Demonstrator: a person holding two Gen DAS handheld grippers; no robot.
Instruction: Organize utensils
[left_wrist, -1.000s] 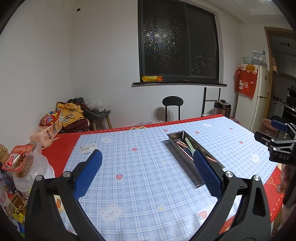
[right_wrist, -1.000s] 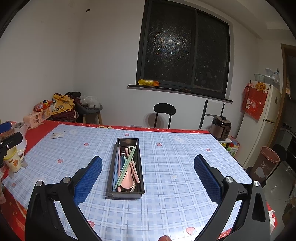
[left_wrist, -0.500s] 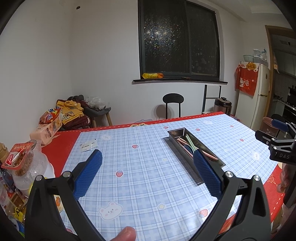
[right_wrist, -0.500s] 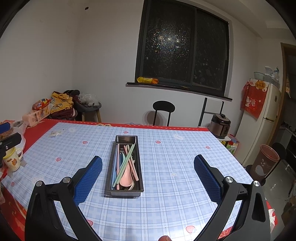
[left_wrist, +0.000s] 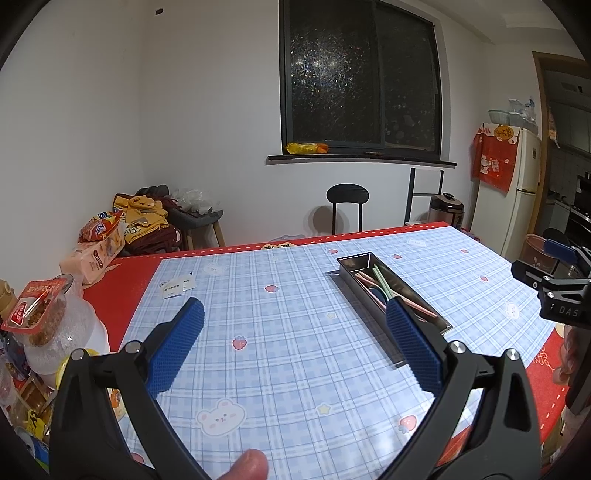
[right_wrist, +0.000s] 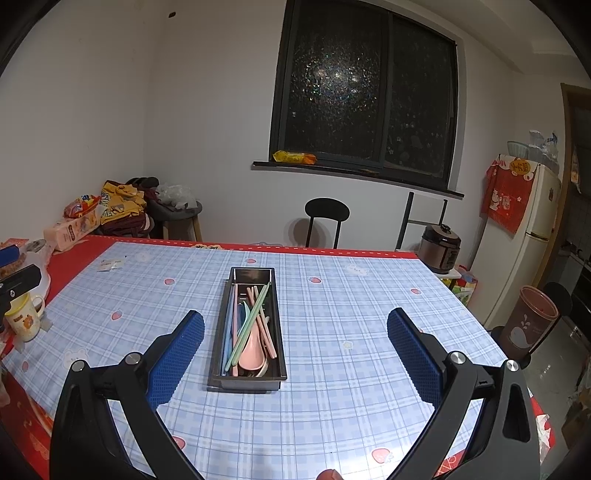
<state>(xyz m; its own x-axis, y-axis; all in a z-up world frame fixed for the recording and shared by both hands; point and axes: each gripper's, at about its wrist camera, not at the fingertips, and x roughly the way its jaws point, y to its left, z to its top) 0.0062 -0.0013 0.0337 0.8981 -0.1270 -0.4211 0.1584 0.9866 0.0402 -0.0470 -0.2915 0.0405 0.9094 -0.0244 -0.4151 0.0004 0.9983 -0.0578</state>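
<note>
A long metal utensil tray (right_wrist: 246, 332) lies lengthwise on the blue checked tablecloth (right_wrist: 332, 369), holding pastel chopsticks (right_wrist: 251, 325) and a pink spoon (right_wrist: 252, 350) whose bowl rests at the near end. The right gripper (right_wrist: 295, 343) hangs above the near part of the table with its blue-padded jaws spread wide and nothing between them, the tray just inside its left finger. The left gripper (left_wrist: 293, 334) is likewise wide open and empty, left of the tray, with snack packets (left_wrist: 37, 314) at the table's left edge.
</note>
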